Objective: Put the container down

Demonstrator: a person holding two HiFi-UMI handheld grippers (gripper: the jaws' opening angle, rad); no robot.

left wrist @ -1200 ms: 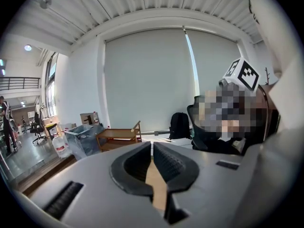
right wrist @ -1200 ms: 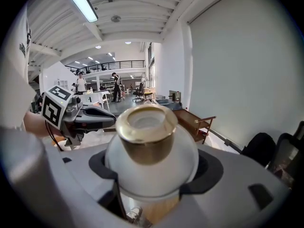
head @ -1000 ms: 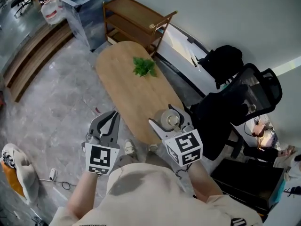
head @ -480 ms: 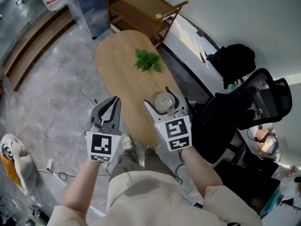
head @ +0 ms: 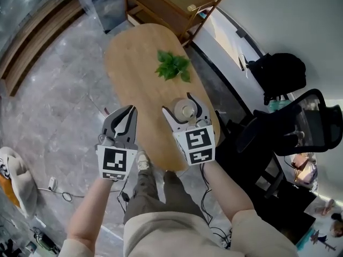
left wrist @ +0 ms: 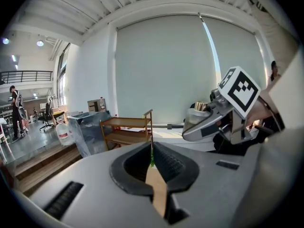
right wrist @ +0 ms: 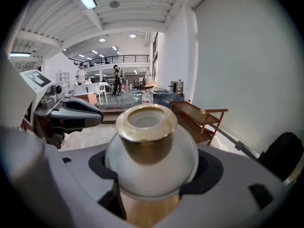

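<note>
Container [right wrist: 151, 146], a round white jar with a gold neck, sits clamped between the jaws of the right gripper [head: 181, 105], which hangs over the near end of the oval wooden table [head: 136, 58], toward its right edge. Bare wood shows beneath the jar, and it looks to be in the air rather than resting, so the set-down is not yet done. Left gripper [head: 124, 114] hangs off the table's left edge above the floor, jaws drawn together to a slit, nothing in them. Next move by the look of it: lower the jar straight onto the wood, then part the jaws. Plenty of open table ahead, with the green plant [head: 173, 66] well apart; the near rim and right edge are the ones to mind
</note>
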